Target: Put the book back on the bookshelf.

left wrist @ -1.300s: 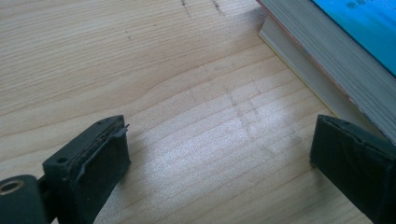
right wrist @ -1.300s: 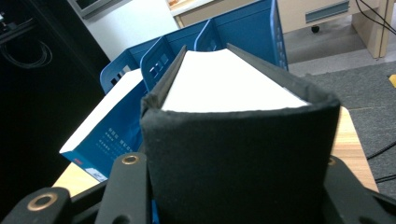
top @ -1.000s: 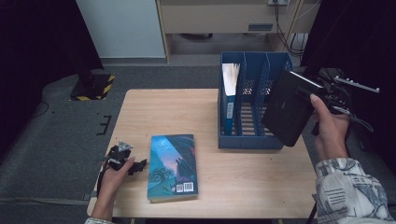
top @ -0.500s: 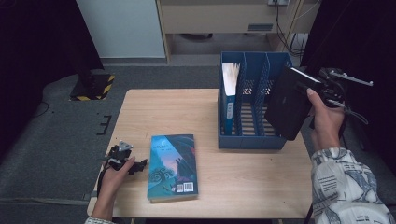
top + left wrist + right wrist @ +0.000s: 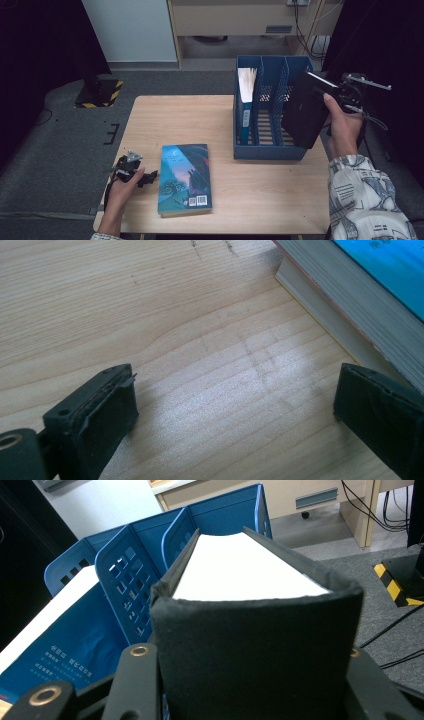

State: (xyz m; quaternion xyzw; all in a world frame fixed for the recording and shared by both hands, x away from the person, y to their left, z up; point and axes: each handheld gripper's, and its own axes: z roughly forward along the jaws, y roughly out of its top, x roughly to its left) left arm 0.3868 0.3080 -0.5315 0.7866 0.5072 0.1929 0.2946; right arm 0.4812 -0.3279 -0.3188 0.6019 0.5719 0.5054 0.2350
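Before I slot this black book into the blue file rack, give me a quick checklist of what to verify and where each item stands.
1. Grip: right gripper clamps the black book by its spine: ok.
2. Target slot: the rightmost compartment of the blue rack looks free; the leftmost holds a blue book: ok.
3. Alignment: black book is tilted and beside the rack, not above a slot: not ok.
4. Left gripper is open, resting on the table, away from the rack: ok.
5. Teal book lies flat, clear of the path: ok.
6. Slot wide enough for the book: cannot tell.
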